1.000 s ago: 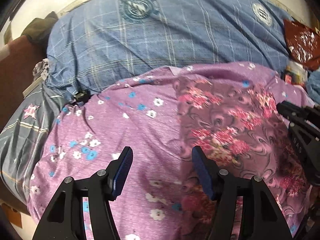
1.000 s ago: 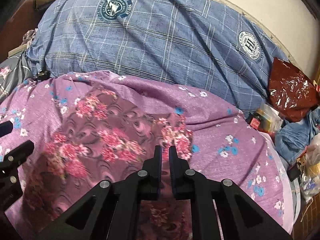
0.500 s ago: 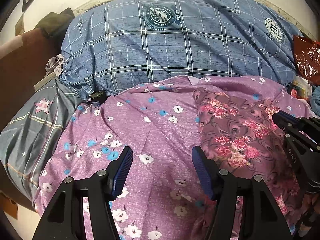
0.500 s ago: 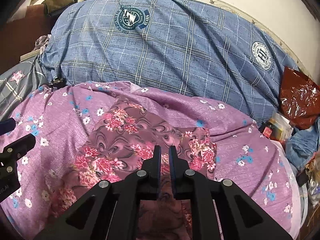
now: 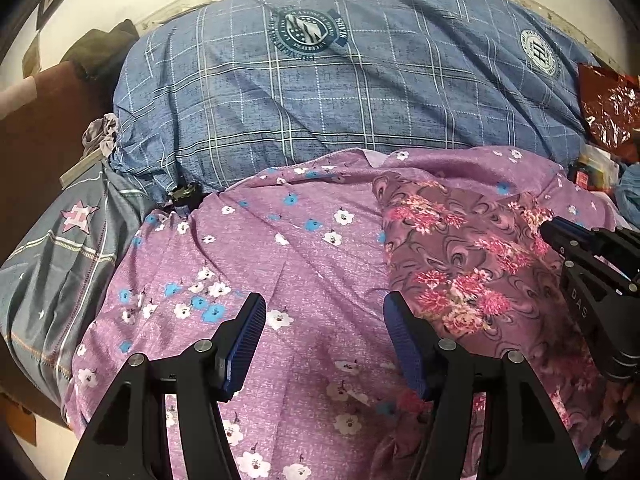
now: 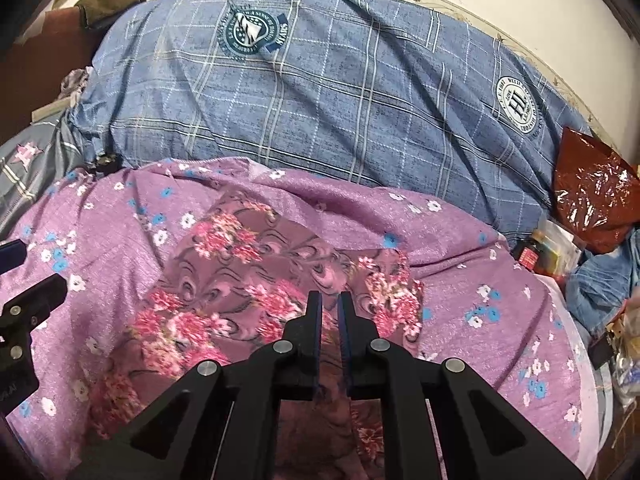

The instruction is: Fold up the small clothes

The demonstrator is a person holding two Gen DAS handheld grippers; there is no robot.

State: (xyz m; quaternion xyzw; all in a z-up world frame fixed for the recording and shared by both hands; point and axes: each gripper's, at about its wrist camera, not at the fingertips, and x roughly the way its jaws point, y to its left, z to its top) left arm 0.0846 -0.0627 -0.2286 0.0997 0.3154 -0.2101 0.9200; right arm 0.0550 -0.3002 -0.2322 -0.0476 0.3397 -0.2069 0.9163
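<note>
Mauve floral garment (image 6: 256,280), edges on purple sheet (image 5: 280,248)

Your left gripper (image 5: 324,320) and right gripper (image 6: 330,312) are black angular frames with silver round screws and ribbed blue pads (image 5: 246,344).

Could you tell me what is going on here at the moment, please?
A person holding a gripper in each hand is folding a small floral garment that lies on a purple flowered sheet, in front of a blue plaid pillow. The right gripper is nearly shut above the garment; whether it pinches cloth is unclear. The left gripper hangs open over the sheet, holding nothing.
</note>
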